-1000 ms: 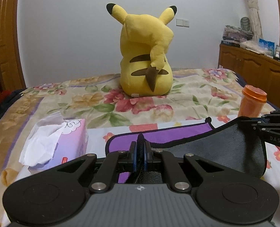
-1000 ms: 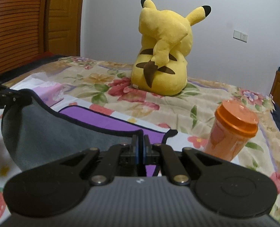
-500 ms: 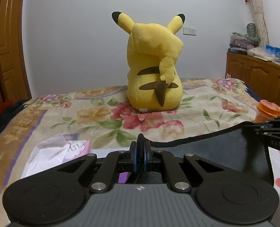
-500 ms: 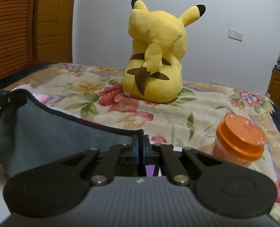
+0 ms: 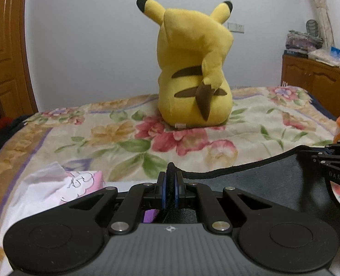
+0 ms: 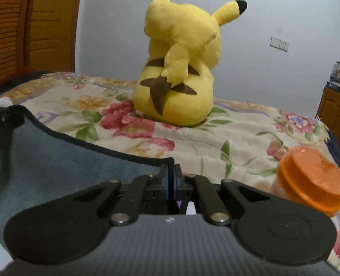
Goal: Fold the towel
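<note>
Towel (image 5: 257, 188) pinched between both tools.

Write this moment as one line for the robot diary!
step: fold towel | left gripper: shut on towel edge | right gripper: shut on towel edge | towel: hanging between grippers | nearby: Pikachu plush, orange jar

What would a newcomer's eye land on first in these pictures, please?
The yellow plush sits mid-bed with its back to the cameras. In front, the dark towel hangs stretched between the left hand-held gripper and right hand-held gripper. An orange cup stands at right.
</note>
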Demonstrator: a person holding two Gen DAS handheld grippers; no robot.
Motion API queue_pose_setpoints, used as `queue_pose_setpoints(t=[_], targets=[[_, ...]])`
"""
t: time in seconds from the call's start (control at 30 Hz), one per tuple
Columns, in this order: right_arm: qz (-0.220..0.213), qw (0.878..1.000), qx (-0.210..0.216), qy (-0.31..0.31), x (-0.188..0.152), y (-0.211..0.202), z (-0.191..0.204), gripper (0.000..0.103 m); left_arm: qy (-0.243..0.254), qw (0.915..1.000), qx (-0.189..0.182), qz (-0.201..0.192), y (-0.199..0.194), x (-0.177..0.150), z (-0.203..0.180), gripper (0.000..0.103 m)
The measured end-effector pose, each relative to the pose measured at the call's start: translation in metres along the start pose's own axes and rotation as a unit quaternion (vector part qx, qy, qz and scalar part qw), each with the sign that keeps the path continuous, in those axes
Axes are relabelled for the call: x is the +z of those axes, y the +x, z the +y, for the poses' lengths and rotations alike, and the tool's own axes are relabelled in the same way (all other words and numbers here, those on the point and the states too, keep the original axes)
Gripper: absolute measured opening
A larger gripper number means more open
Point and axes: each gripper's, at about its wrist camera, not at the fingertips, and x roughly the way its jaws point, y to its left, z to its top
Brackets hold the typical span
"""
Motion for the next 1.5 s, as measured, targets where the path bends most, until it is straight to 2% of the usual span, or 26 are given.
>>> queue_pose_setpoints(t=[0.5, 0.63, 0.67, 0.7, 0.73, 0.77, 1.23, 1.5], targets=[[0.029, 1.000, -0.004, 0.000, -0.022, 0.028, 0.004, 0.006, 0.012, 0.9996, 0.010, 0.024, 0.029, -0.017, -0.001, 0.012], [0.033, 0.999, -0.003, 0.004, -0.022, 0.024, 0.002, 0.014, 0.009, 0.9995, 0.010, 0.028, 0.026, -0.018, -0.002, 0.018], [0.034, 0.999, -0.005, 0.003, -0.021, 0.023, 0.003, 0.015, 0.007, 0.9996, 0.009, 0.028, 0.023, -0.017, -0.002, 0.025], [0.035, 0.999, -0.007, 0.002, -0.021, 0.020, 0.003, 0.028, 0.006, 0.9996, 0.007, 0.027, 0.021, -0.017, -0.002, 0.034], [0.031, 0.999, -0.010, 0.004, -0.022, 0.016, 0.003, 0.044, 0.005, 0.9996, 0.006, 0.026, 0.018, -0.018, -0.002, 0.038], [0.026, 1.000, -0.012, 0.006, -0.022, 0.012, 0.003, 0.046, 0.005, 0.9997, 0.007, 0.025, 0.015, -0.018, -0.003, 0.044], [0.033, 0.998, 0.020, 0.048, -0.022, -0.061, 0.011, 0.046, 0.007, 0.9992, -0.008, 0.038, -0.047, -0.020, -0.015, 0.051], [0.024, 0.998, 0.023, 0.059, -0.012, -0.107, 0.014, 0.046, 0.004, 0.9995, -0.015, 0.027, -0.094, -0.019, -0.019, 0.051]])
